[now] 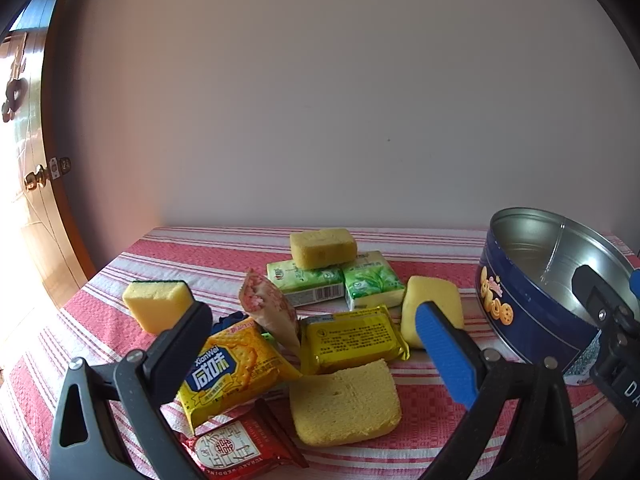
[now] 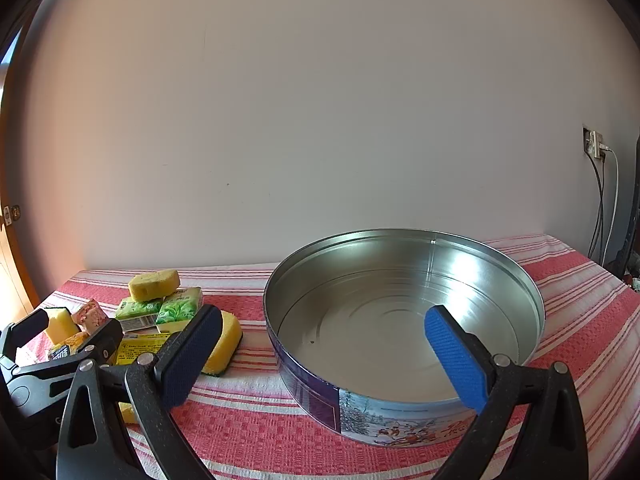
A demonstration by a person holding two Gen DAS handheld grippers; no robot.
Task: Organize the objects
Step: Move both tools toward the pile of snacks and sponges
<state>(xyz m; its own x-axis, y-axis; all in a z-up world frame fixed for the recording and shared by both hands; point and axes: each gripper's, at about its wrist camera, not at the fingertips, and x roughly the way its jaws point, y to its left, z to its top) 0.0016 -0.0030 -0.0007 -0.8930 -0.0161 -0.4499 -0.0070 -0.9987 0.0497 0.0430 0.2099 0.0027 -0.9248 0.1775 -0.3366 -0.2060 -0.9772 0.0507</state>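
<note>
Red packet [image 1: 240, 450], one, at 6 o'clock; sponges, four; tissue packs [image 1: 336, 282], two; tin [image 2: 400, 412], one, empty. Left gripper [image 1: 316, 344], right gripper [image 2: 320, 356]: both wide, holding nothing.

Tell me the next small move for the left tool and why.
Probably ease the left tool down and forward onto the flat yellow sponge nearest it. The tool is open and empty, the tin stands empty, and that sponge lies on top of nothing, free to lift.
</note>
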